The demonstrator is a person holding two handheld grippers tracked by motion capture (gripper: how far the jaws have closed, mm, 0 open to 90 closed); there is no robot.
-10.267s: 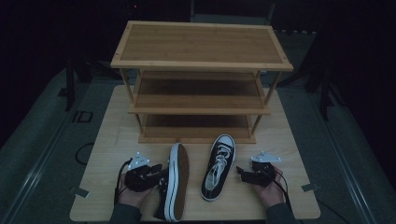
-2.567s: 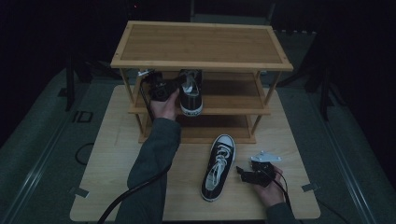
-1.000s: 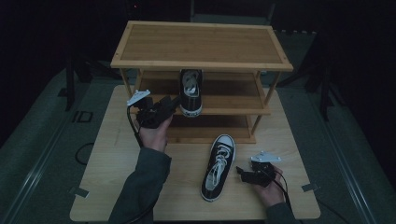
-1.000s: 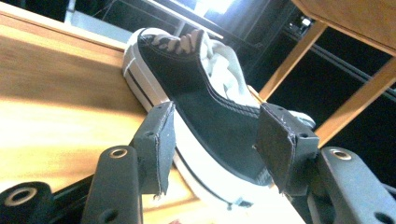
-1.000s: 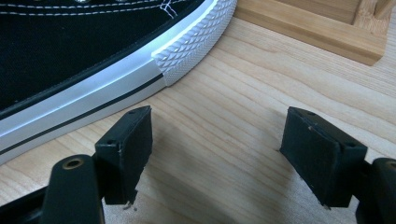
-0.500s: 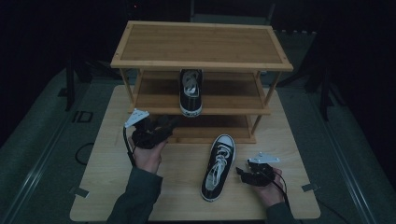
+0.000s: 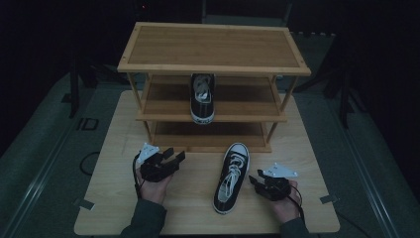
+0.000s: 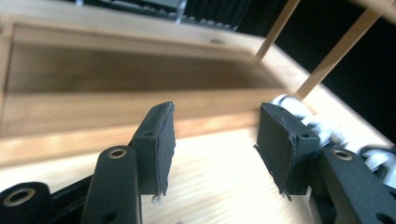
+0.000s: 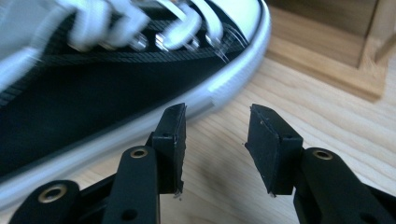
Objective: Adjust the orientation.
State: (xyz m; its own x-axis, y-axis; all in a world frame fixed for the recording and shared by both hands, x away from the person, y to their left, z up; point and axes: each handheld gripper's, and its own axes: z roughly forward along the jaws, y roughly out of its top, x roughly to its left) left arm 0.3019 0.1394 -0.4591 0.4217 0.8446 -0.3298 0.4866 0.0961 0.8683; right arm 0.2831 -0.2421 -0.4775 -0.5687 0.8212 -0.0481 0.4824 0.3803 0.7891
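Since half a second ago our left gripper (image 7: 174, 158) has drawn back empty, fingers wide, leaving one sneaker (image 7: 202, 97) on the rack's middle shelf (image 7: 163, 106), so next our right gripper (image 7: 255, 180), fingers also wide, must clamp the second sneaker (image 7: 231, 177) on the desk (image 7: 119, 148).

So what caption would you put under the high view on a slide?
One black sneaker sits on the rack's middle shelf, its mate waits on the table between the open left gripper and right gripper.
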